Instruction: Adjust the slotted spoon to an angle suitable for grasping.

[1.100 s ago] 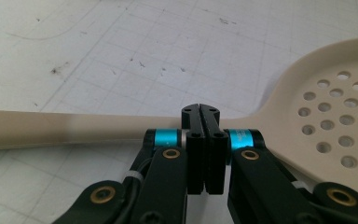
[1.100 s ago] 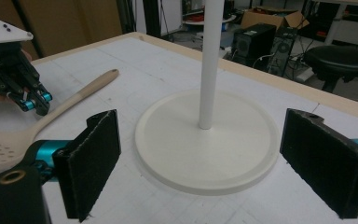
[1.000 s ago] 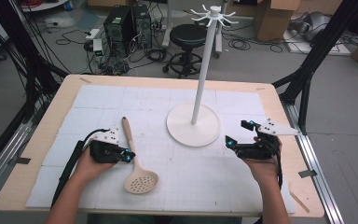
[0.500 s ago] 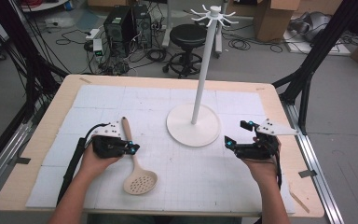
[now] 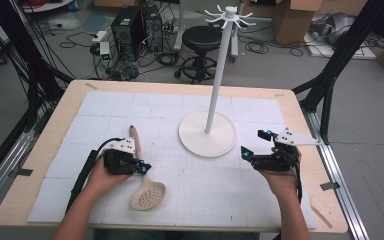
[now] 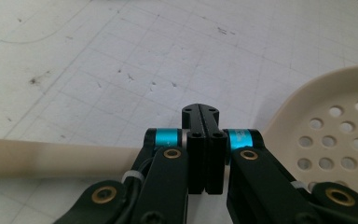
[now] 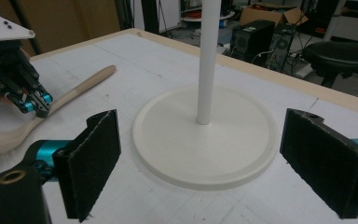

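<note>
A beige slotted spoon (image 5: 149, 196) lies on the white mat, bowl toward me and handle (image 5: 136, 142) pointing away. My left gripper (image 5: 142, 167) sits low over the neck of the spoon with its jaws shut flat together and nothing between them. In the left gripper view the shut left gripper (image 6: 200, 112) crosses above the handle (image 6: 51, 156), with the perforated bowl (image 6: 335, 135) at the right. My right gripper (image 5: 255, 144) rests at the right, open wide. In the right gripper view the right gripper (image 7: 209, 163) faces the white stand's round base (image 7: 205, 140).
The white stand (image 5: 207, 135) has a tall pole (image 5: 219, 75) topped with a ring of hooks, at the middle of the mat. Wooden table edges (image 5: 180, 86) frame the mat. A black stool, computers and cables lie on the floor beyond the table.
My left gripper has shifted slightly over the spoon's neck. The right gripper and the spoon have stayed put.
</note>
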The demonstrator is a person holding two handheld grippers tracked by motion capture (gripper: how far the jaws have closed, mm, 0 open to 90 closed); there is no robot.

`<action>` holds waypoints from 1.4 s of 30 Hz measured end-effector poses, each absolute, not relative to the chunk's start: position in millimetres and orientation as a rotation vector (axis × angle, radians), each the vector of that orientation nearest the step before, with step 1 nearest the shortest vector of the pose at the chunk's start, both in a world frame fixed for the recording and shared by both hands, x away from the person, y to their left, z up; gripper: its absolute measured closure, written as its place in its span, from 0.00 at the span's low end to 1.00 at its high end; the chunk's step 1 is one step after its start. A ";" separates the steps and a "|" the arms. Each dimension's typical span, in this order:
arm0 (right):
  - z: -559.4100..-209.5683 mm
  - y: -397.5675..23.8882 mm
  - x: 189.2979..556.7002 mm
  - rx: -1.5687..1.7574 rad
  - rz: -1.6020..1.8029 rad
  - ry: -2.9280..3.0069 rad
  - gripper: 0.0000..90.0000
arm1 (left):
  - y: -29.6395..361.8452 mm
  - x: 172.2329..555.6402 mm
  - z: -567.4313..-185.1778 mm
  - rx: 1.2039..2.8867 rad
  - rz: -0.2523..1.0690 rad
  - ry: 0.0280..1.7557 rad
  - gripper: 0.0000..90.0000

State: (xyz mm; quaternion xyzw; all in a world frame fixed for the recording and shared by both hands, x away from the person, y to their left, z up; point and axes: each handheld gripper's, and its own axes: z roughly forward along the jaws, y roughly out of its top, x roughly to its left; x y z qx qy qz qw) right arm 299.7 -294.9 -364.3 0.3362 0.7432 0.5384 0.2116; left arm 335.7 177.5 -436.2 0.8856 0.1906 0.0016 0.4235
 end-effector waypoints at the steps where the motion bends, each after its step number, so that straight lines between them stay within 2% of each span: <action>1: -364.1 -295.2 299.4 0.936 1.495 2.064 0.12 | 178.2 335.5 -435.9 2.213 0.003 0.484 1.00; 14: -364.7 -296.0 299.5 0.941 1.495 2.064 0.12 | 186.4 335.7 -432.5 2.220 0.018 0.495 1.00; 23: -366.7 -293.1 301.2 0.938 1.486 2.075 0.12 | 207.1 358.0 -424.2 2.057 0.142 0.635 1.00; 33: -368.7 -292.4 301.8 0.942 1.477 2.082 0.12 | 208.9 387.5 -434.5 2.143 0.193 0.783 1.00; 42: -368.4 -294.2 300.7 0.944 1.479 2.078 0.12 | 223.7 374.1 -433.0 2.177 0.228 0.787 1.00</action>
